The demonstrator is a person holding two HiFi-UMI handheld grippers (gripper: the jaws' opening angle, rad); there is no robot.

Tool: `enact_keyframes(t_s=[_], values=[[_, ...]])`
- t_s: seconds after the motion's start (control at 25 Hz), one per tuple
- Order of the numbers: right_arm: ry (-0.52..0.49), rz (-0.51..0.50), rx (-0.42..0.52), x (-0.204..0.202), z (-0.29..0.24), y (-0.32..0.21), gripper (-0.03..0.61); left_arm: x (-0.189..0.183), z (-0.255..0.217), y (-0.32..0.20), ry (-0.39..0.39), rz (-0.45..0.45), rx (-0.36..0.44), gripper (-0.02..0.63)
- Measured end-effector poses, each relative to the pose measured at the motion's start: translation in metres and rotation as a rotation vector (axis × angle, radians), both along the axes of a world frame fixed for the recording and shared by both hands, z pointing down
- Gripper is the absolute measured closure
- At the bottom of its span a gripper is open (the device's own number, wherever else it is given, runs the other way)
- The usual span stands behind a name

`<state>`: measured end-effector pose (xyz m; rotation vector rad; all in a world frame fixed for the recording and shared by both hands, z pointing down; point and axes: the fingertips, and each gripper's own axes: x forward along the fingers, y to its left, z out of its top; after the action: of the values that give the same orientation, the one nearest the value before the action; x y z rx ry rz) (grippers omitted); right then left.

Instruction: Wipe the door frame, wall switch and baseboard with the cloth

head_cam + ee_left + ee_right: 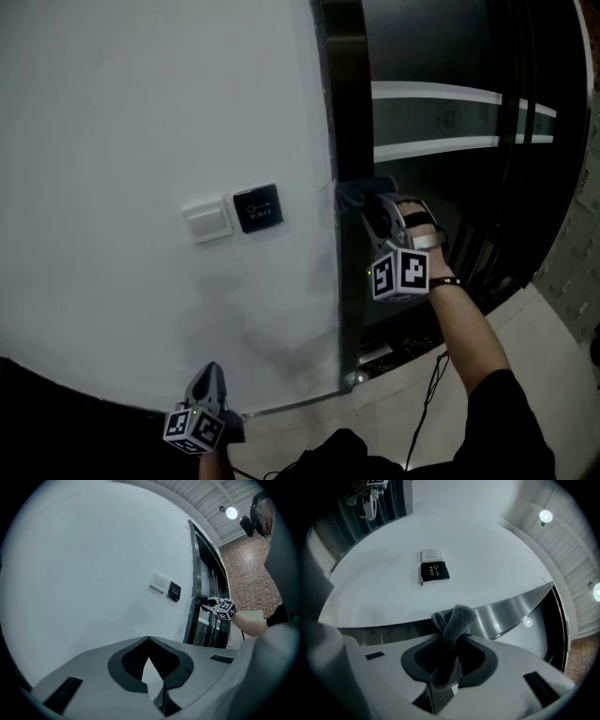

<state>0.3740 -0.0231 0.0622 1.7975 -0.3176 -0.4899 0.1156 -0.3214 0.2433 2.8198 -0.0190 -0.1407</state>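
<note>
My right gripper (367, 204) is shut on a dark grey cloth (360, 192) and holds it against the dark door frame (342, 112), level with the switches. In the right gripper view the cloth (455, 623) sticks up out of the jaws in front of the metal frame (511, 607). On the white wall left of the frame sit a white wall switch (208, 221) and a black exit button (258, 208). My left gripper (210, 369) hangs low near the dark baseboard (94, 398), jaws shut and empty (148, 638), apart from the wall.
Right of the frame is a dark glass door (441, 56) with two pale stripes. A light tiled floor (530, 333) lies below, and a thin cable (427, 394) hangs by my right arm. A brick wall (243, 578) shows beyond the door.
</note>
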Motion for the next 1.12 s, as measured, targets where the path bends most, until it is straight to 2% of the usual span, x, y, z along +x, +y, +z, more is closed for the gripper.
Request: enact_keyframes(t_s=[0.36, 0.6, 0.84, 1.12], values=[[-0.035, 0.014, -0.024, -0.005, 0.054, -0.010, 0.488, 0.018, 0.010, 0.014, -0.039, 0.048, 0.005, 0.621], [-0.093, -0.007, -0.019, -0.009, 0.091, -0.016, 0.488, 0.018, 0.000, 0.014, 0.021, 0.019, 0.043, 0.621], [-0.167, -0.018, -0.015, -0.012, 0.144, -0.019, 0.488, 0.020, -0.004, 0.019, 0.055, 0.002, 0.039, 0.621], [-0.223, -0.015, -0.022, -0.014, 0.196, -0.020, 0.488, 0.026, 0.014, 0.029, -0.007, 0.017, 0.046, 0.621]])
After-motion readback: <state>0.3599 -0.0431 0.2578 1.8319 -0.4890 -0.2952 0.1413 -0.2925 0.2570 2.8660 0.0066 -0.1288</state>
